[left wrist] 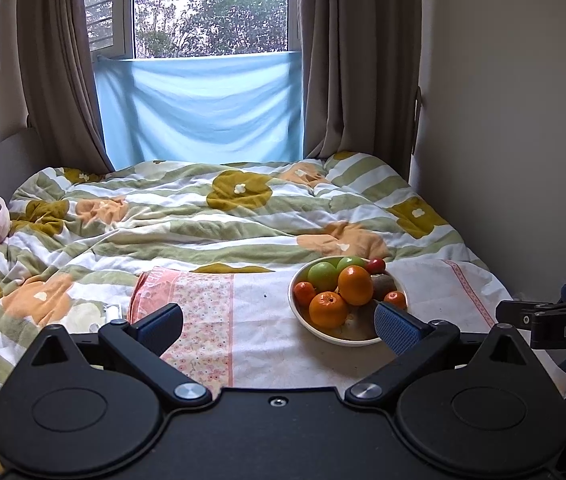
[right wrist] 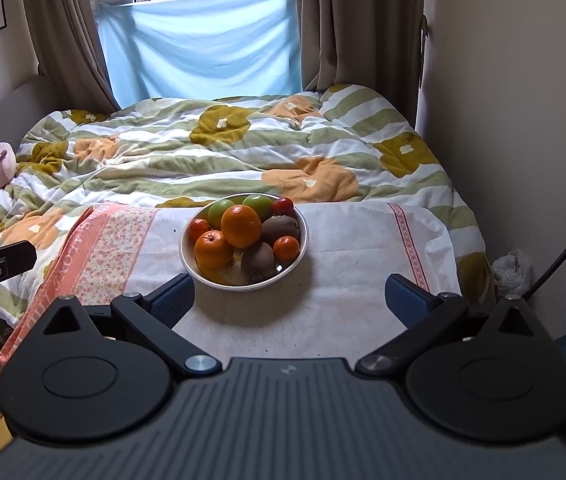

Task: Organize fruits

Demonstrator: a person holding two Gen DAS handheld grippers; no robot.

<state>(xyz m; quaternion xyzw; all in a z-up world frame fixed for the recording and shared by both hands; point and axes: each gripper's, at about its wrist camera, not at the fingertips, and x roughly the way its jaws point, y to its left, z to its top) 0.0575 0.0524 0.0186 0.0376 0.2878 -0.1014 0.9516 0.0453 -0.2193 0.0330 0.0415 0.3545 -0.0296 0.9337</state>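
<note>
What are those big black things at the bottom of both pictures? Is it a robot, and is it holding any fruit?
No robot here: a person holds a pinching tool in each hand, and each tool carries a camera looking forward along its two fingers. One picture comes from the left gripper, the other from the right gripper. Both are wide open and hold nothing. Ahead, on a white cloth spread over the bed, sits a white bowl of fruit: oranges, green apples, brown kiwis and one small red fruit. The flowery quilt lies behind it.
</note>
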